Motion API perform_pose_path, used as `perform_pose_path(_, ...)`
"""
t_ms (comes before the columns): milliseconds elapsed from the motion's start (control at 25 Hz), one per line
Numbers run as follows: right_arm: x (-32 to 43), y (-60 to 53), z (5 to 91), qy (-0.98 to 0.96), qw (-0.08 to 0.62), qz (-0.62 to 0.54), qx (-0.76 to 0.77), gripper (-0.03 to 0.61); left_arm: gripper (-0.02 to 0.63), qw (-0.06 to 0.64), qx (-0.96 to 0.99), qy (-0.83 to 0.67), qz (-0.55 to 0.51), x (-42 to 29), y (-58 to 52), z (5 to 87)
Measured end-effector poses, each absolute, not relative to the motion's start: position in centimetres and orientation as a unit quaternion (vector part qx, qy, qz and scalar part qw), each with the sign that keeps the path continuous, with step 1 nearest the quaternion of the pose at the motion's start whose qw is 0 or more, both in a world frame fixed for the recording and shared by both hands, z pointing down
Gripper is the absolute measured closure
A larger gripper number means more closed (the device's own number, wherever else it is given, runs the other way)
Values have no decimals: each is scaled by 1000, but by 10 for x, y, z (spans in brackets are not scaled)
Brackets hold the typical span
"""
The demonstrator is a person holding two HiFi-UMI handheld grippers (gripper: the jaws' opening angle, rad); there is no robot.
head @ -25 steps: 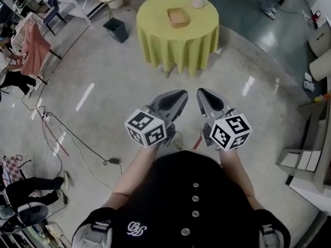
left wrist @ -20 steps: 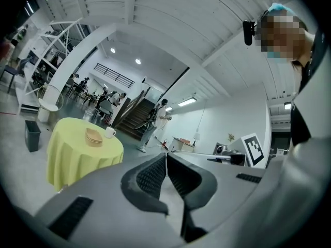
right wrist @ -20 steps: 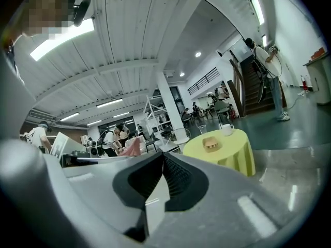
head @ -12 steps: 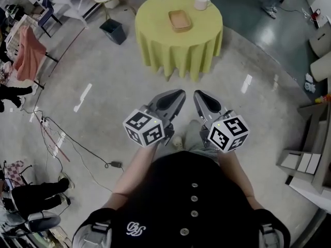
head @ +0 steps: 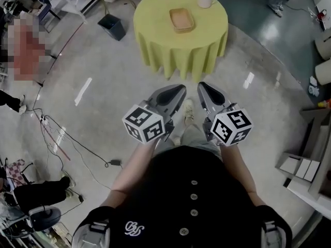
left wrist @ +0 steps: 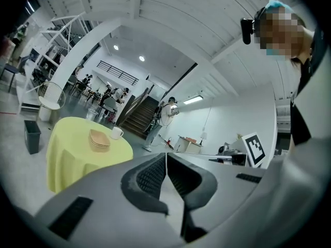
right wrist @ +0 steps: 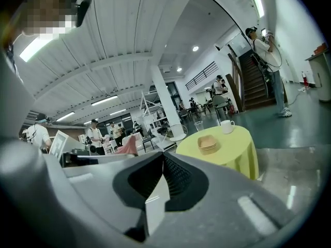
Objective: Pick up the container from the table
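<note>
A stack of tan, shallow containers [head: 181,20] rests on a round table with a yellow-green cloth [head: 155,19], well ahead of me across the floor. Both gripper views also catch the containers [left wrist: 99,140] [right wrist: 208,144] on that table [left wrist: 64,149] [right wrist: 235,151]. My left gripper [head: 181,90] and right gripper [head: 201,87] are held side by side in front of my body, both shut with nothing between the jaws, still a stretch of floor short of the table.
A white mug [head: 206,0] stands on the table at the back right, and a clear cup [right wrist: 198,125] near its far edge. A dark bin [head: 112,27] sits on the floor left of the table. Cables [head: 67,143] run across the floor at left; shelving [head: 307,164] at right.
The table with the containers has come closer and shifted up in the head view as I walk toward it. Both grippers stay shut and level in front of me.
</note>
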State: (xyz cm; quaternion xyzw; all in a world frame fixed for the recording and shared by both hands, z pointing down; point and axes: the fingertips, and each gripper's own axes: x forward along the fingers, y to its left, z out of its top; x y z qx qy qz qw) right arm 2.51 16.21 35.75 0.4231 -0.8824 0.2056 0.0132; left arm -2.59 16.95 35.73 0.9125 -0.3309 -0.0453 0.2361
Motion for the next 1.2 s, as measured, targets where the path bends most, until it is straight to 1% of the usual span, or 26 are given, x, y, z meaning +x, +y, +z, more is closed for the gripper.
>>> perform_pose_path(720, 44, -14, 353, -902, 27, 218, 371, 575, 595, 231, 886, -399, -49, -17, -13, 346)
perform_pose_path(1040, 53, -60, 359, -912, 41, 229, 339, 575, 595, 240, 878, -410, -61, 2, -61, 351)
perform_pose_path(1200, 44, -73, 358, -919, 36, 232, 317, 575, 595, 241, 873, -418, -66, 1, -76, 350)
